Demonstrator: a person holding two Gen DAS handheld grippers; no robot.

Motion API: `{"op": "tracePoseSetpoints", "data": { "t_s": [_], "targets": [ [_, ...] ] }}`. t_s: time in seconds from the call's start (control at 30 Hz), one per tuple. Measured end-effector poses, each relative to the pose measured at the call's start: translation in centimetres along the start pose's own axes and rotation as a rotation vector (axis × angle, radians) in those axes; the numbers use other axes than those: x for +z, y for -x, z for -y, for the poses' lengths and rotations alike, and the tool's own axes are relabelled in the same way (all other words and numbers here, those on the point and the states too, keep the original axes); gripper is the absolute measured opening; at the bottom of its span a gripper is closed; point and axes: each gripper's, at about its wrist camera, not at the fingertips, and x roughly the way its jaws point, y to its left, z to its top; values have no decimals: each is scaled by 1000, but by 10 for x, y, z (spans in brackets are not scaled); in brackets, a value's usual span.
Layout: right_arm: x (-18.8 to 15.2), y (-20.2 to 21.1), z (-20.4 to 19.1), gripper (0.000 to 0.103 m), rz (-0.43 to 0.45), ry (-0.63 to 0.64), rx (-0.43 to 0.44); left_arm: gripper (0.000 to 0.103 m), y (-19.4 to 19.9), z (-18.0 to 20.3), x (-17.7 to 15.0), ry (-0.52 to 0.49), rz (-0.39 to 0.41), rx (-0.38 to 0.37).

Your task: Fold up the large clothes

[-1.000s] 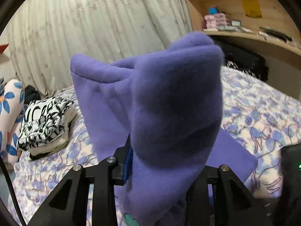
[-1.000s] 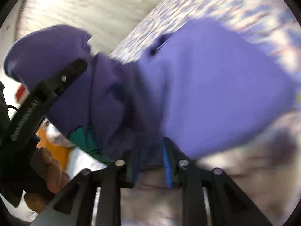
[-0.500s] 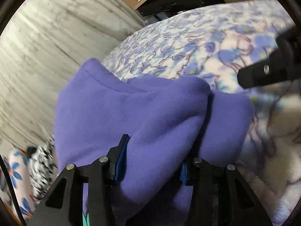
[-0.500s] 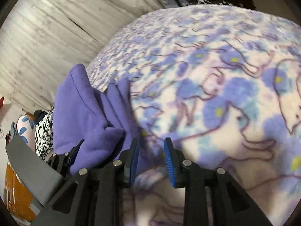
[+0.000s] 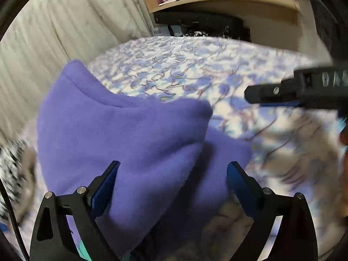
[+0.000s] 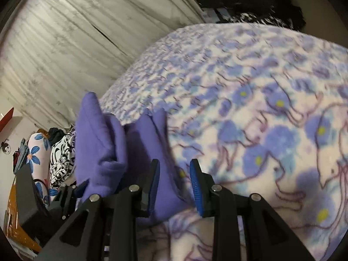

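Observation:
A purple fleece garment (image 5: 130, 134), folded into a thick bundle, lies on the flowered bedspread (image 5: 195, 65). My left gripper (image 5: 174, 163) straddles its near end. The jaws are opening wide, with the fleece between them and neither pad pressing on it. In the right wrist view the same garment (image 6: 102, 143) sits left of and beyond my right gripper (image 6: 174, 162). Its pads stand a narrow gap apart and grip nothing. That gripper also shows as a black finger (image 5: 282, 93) at the right of the left wrist view.
A pale curtain (image 5: 65, 32) hangs behind the bed. Wooden shelves (image 5: 217, 6) with boxes stand at the back right, with black bags (image 5: 195, 21) below them. A folded black-and-white garment (image 6: 62, 156) and a flowered pillow (image 6: 37, 150) lie at the bed's left end.
The purple garment came down from the air onto the bed. My right gripper let go of it and drew back. My left gripper's jaws spread wide off the fleece.

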Motion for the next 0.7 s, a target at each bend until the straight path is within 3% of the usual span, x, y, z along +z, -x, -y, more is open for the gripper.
{"op": "tracePoseSetpoints", "data": {
  "t_s": [0.13, 0.23, 0.27, 0.4, 0.47, 0.53, 0.7],
  "targets": [
    [18, 9, -19, 29, 9, 45, 42, 96, 23, -27, 8, 148, -9, -120],
    [32, 13, -39, 45, 8, 93, 81, 96, 55, -52, 11, 224, 42, -155],
    [37, 12, -47, 49, 4, 114, 98, 96, 63, -61, 12, 242, 55, -147],
    [49, 2, -77, 50, -41, 196, 156, 96, 94, -107, 6, 335, 100, -69],
    [52, -10, -97, 50, -90, 243, 202, 96, 99, -142, -2, 399, 110, 3],
    [54, -23, -113, 50, -139, 286, 238, 96, 93, -174, -12, 475, 78, 62],
    [54, -75, -139, 50, -293, 360, 217, 92, 32, -245, -43, 641, -67, 48]
  ]
}}
